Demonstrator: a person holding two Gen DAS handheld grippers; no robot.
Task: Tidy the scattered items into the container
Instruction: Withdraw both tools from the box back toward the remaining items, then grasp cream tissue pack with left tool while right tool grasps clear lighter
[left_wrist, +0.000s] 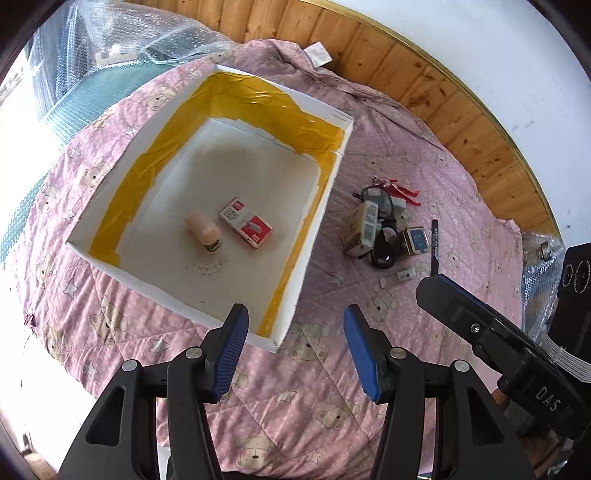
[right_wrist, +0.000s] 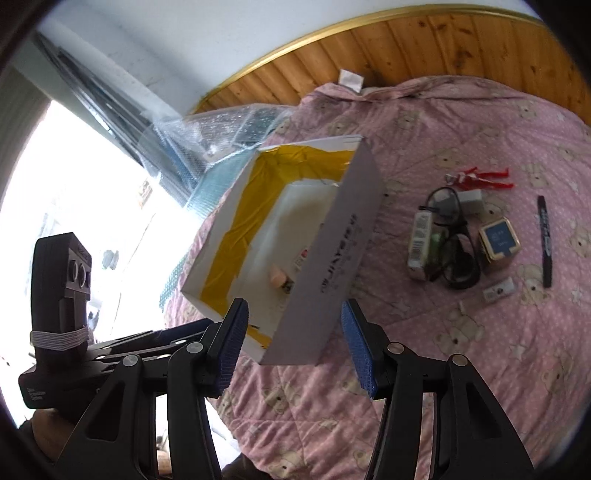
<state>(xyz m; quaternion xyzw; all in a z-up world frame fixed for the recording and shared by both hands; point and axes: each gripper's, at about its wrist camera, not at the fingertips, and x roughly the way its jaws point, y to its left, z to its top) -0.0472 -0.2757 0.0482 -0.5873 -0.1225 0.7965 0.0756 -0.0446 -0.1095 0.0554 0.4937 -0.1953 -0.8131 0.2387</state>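
- Both tongs spread, nothing between the pads: left gripper (left_wrist: 295, 350) hangs over the near corner of the box (left_wrist: 314, 236); right gripper (right_wrist: 293, 349) hangs just near of the box's outer side wall.
- Box sits on the pink quilt (left_wrist: 325, 402), open top up. Already inside on the floor: a small pink stapler (left_wrist: 202, 232) and a red-and-white staple packet (left_wrist: 245, 227), side by side, close but apart.
- Still out: a cluster on the quilt right of the box – cream carton (right_wrist: 419, 242), black cable or glasses tangle (right_wrist: 456, 251) (can't tell which), small blue-and-gold box (right_wrist: 499, 240), red figure (right_wrist: 484, 178) at the far edge, tiny white piece (right_wrist: 499, 290) nearest.
- Black pen (right_wrist: 546, 242) lies alone, right of the cluster, flat. In the right wrist view its long axis runs near–far, almost parallel to the box's side wall. Which end is the tip: can't tell.
- Judgement: next step is a pick from the cluster with the right gripper; it's the closer one.
- For the pen, come straight down, pads across the barrel, mid-length so it doesn't swing.
- Quilt is soft; press slightly in so the pads get under the round.
- Avoid the tangle first – it may drag neighbours.
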